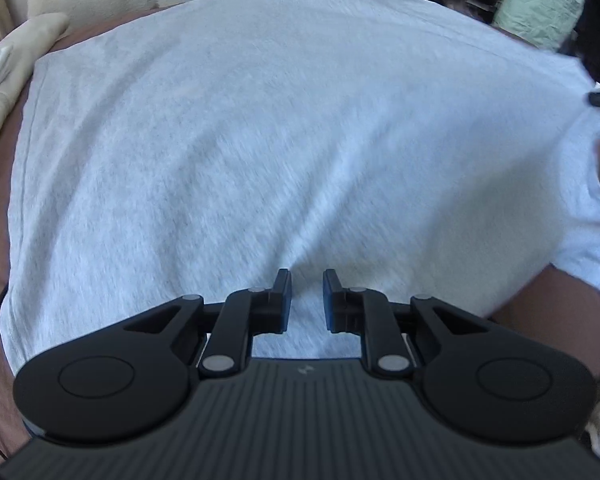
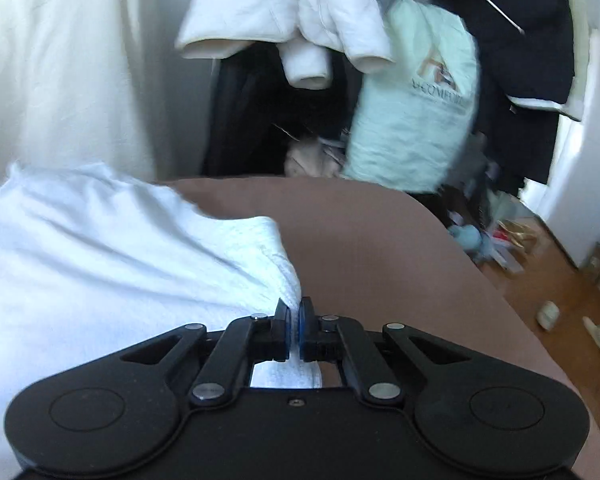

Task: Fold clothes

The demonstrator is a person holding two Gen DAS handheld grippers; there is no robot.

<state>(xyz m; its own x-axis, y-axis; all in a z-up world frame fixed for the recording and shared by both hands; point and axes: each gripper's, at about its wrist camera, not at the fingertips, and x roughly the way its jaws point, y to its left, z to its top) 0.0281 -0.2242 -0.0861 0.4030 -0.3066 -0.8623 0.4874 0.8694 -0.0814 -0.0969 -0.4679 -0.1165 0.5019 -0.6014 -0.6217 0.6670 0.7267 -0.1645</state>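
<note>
Only a thin pinch of fabric sits between the pads of the right gripper, clamped on the edge of the light grey T-shirt that lies spread over the brown bed, so a quick pull could likely let the hem slip free. The left gripper hovers over the near part of the shirt with its jaws slightly apart, holding nothing; if that side stays unpinned, the whole shirt may drag and bunch instead of folding cleanly
</note>
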